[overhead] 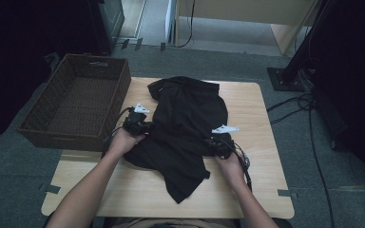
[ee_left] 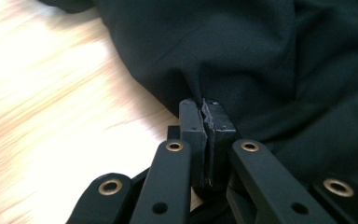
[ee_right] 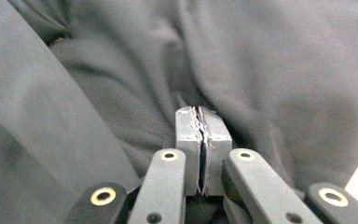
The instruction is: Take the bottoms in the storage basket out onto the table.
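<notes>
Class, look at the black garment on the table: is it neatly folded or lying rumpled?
Rumpled. The garment lies in an uneven, creased heap on the table, with wrinkles bunched around both grippers' fingers.

A brown wicker basket [overhead: 76, 102] stands at the left, beside the wooden table [overhead: 252, 142]; cables [overhead: 309, 123] lie right.

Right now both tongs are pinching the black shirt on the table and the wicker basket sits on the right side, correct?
Not quite: in the high view the wicker basket sits on the left side. Both tongs, left and right, do pinch the black shirt on the table.
</notes>
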Demonstrator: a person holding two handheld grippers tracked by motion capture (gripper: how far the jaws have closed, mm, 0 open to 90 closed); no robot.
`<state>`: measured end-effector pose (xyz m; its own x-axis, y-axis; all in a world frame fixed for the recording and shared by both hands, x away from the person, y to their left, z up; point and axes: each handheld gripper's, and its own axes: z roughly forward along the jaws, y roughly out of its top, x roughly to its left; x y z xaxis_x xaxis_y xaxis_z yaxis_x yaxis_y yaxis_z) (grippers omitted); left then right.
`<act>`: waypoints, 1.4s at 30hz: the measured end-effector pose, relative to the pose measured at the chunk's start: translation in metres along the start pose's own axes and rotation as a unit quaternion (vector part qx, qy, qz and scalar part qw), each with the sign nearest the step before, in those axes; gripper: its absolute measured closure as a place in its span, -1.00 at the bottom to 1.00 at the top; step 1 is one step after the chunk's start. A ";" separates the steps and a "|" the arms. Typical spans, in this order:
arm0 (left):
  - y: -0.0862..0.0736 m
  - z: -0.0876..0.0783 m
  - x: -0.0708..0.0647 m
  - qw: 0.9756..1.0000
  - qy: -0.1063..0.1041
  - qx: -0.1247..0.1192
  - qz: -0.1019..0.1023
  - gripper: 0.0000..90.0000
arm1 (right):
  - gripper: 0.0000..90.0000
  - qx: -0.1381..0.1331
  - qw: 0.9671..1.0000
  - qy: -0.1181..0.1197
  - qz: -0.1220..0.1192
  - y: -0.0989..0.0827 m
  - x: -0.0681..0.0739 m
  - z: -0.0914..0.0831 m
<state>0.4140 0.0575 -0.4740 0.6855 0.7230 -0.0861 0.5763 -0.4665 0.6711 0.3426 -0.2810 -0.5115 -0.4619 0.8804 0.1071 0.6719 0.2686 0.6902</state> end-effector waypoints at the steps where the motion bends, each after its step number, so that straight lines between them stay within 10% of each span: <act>1: -0.002 -0.002 0.002 1.000 0.001 0.000 -0.002 0.97 | 0.96 0.002 1.000 -0.005 0.002 0.000 -0.005 -0.002; 6: -0.014 -0.006 0.006 1.000 0.015 -0.004 -0.022 0.94 | 0.94 0.010 0.999 -0.046 0.019 -0.001 -0.030 -0.009; 11: -0.012 -0.014 0.000 0.999 -0.018 -0.023 -0.030 0.62 | 0.59 -0.001 0.999 -0.029 0.041 0.002 -0.034 -0.013; 24: -0.032 -0.034 -0.054 0.997 -0.066 -0.020 0.016 0.08 | 0.20 -0.037 0.999 0.035 0.003 0.032 0.017 -0.010; 35: -0.066 -0.034 -0.047 0.997 -0.075 0.002 0.001 -0.07 | -0.16 0.008 0.996 0.081 -0.032 0.020 0.068 0.004; 42: -0.074 -0.027 -0.050 0.996 -0.079 0.014 0.026 0.44 | 0.83 0.024 0.995 0.063 -0.073 0.012 0.071 0.014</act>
<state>0.3250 0.0704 -0.4996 0.7751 0.6090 -0.1682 0.5488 -0.5171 0.6568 0.3257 -0.2104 -0.5057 -0.6233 0.7756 0.0991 0.6180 0.4110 0.6702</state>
